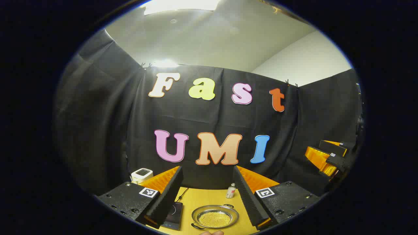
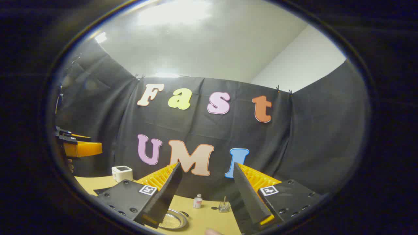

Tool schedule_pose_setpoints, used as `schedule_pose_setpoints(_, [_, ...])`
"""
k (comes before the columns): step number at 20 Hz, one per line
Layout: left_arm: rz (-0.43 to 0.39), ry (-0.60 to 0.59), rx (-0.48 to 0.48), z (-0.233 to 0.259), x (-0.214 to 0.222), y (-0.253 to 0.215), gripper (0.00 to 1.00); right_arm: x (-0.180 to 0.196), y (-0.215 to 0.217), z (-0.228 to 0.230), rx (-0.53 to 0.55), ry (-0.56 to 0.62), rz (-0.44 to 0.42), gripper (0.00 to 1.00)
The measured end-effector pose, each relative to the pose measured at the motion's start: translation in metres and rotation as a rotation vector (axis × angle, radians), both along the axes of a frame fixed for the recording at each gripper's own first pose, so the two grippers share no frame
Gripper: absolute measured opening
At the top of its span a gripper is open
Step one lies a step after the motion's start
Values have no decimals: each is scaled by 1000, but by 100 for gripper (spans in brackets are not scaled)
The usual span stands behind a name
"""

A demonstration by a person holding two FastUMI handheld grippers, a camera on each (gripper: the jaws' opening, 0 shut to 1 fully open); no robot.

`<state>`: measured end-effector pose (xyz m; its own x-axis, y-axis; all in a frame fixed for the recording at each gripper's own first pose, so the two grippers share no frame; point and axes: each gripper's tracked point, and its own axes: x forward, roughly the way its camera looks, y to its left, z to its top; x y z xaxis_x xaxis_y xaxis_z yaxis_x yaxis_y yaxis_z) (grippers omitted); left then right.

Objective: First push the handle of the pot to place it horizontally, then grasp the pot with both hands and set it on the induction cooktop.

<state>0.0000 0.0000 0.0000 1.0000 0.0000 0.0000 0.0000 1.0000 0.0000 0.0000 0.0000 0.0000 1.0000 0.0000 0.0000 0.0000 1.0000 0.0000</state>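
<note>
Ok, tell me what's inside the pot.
The pot holds a layer of small yellow grains spread across its bottom. What lies under the grains is covered, so it can't be seen.

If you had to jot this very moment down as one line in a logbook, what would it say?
stage: before first push | left gripper: open, above table | right gripper: open, above table | pot: on table, untouched | induction cooktop: beside pot, bare

In the right gripper view the pot (image 2: pixel 173 220) at six o'clock is half hidden behind a finger (image 2: pixel 161 199), and in the left gripper view the cooktop (image 1: pixel 173 215) at seven o'clock is likewise part-covered.
</note>
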Motion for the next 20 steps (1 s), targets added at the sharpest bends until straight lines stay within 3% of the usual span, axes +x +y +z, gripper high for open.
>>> schedule_pose_setpoints(1, [17, -2, 3, 2, 3, -2, 87, 6, -12, -5, 12, 5, -25, 99])
schedule_pose_setpoints(3, [43, 5, 16, 1, 7, -6, 87, 17, -39, -7, -33, -11, -64, 89])
schedule_pose_setpoints(4, [53, 2, 22, -1, 10, -9, 88, 21, -38, -8, -83, -27, -46, 88])
schedule_pose_setpoints(5, [60, -6, 27, 1, 12, -11, 99, 26, -36, -11, -124, -31, -39, 86])
schedule_pose_setpoints(6, [58, -13, 34, 3, 15, -15, 93, 27, -35, -18, -128, -14, -36, 87])
schedule_pose_setpoints(8, [36, -17, 64, 3, 22, -21, 93, 30, -23, -31, -65, 40, -4, 90])
schedule_pose_setpoints(10, [31, -11, 95, 2, 28, -18, 93, 38, -27, -40, -28, 85, -26, 96])
schedule_pose_setpoints(17, [27, -8, 120, -1, 25, -5, 93, 41, -24, -50, 11, 142, -45, 93])
schedule_pose_setpoints(18, [28, -7, 120, -1, 25, -3, 88, 39, -26, -50, 3, 145, -47, 94])
schedule_pose_setpoints(20, [25, -1, 121, -4, 24, -3, 93, 39, -23, -50, -5, 145, -44, 96])
